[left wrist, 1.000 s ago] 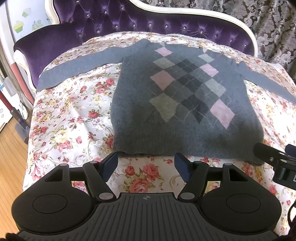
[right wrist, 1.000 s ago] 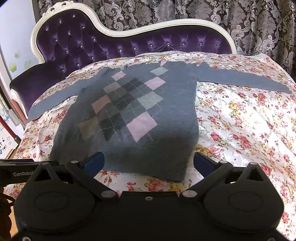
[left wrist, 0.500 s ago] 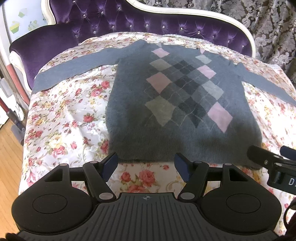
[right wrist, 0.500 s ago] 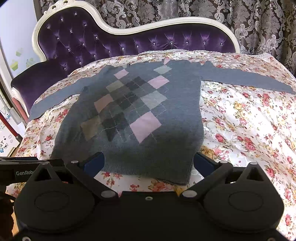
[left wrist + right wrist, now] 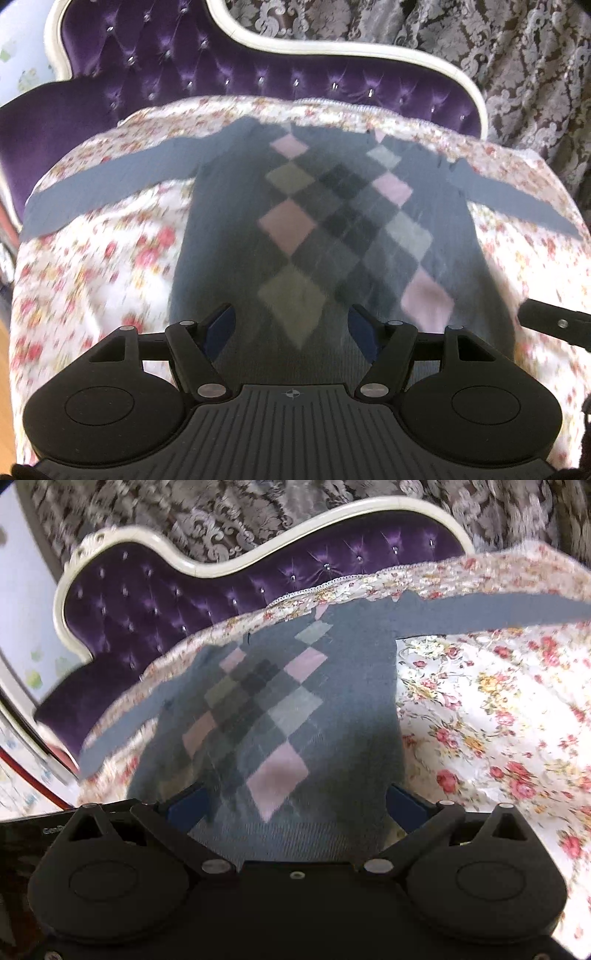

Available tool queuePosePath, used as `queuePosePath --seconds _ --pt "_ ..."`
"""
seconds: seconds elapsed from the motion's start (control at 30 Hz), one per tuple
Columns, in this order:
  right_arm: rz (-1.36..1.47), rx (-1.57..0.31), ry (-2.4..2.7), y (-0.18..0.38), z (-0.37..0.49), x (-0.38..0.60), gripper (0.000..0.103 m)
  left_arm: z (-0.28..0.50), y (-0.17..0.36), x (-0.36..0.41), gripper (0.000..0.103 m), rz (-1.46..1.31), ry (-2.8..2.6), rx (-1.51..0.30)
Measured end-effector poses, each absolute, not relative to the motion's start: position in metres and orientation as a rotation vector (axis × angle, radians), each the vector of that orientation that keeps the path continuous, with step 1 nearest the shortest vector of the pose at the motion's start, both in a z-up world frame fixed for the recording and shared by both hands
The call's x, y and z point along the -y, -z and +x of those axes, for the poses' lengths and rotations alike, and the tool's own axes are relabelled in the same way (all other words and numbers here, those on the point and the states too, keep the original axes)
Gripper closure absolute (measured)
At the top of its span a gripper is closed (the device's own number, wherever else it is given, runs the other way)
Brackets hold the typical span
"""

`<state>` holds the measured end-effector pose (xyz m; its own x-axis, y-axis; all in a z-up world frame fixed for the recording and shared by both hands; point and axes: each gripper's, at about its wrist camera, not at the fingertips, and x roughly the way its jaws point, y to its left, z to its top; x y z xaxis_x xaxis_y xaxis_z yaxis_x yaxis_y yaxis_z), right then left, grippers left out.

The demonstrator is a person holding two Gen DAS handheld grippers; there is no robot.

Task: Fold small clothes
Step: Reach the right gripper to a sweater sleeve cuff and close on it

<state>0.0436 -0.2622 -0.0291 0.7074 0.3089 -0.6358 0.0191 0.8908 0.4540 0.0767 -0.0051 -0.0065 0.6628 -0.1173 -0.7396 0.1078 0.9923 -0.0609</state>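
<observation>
Left wrist view: argyle sweater (image 5: 332,236) lies flat on floral sheet (image 5: 110,266).

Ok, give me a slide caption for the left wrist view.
Left gripper open above the hem of a grey argyle sweater laid flat, sleeves out, on a floral sheet.

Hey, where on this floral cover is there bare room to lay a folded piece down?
The widest bare patch of floral cover lies right of the sweater body, below its spread right sleeve. A smaller patch sits left of the body, under the left sleeve. The middle is taken by the sweater, with both open grippers over its hem.
</observation>
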Motion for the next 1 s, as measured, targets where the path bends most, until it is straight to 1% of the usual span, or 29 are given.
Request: queuePosePath --seconds 0.13,0.33,0.57,0.8,1.0 --pt "0.538 -0.768 -0.155 0.034 0.065 0.292 0.001 0.107 0.009 0.010 0.037 -0.009 0.145 -0.811" --pt "0.583 -0.729 -0.054 0.043 0.097 0.341 0.001 0.144 0.022 0.020 0.037 0.033 0.132 -0.800" --pt "0.506 -0.669 0.078 0.051 0.128 0.387 0.001 0.180 0.045 0.033 0.037 0.062 0.116 -0.770" --pt "0.475 -0.585 0.180 0.058 0.148 0.438 0.001 0.201 0.072 0.040 0.037 0.012 0.175 -0.787" --pt "0.484 -0.539 0.295 0.065 0.164 0.494 0.001 0.196 0.083 0.044 0.026 0.040 0.181 -0.736"
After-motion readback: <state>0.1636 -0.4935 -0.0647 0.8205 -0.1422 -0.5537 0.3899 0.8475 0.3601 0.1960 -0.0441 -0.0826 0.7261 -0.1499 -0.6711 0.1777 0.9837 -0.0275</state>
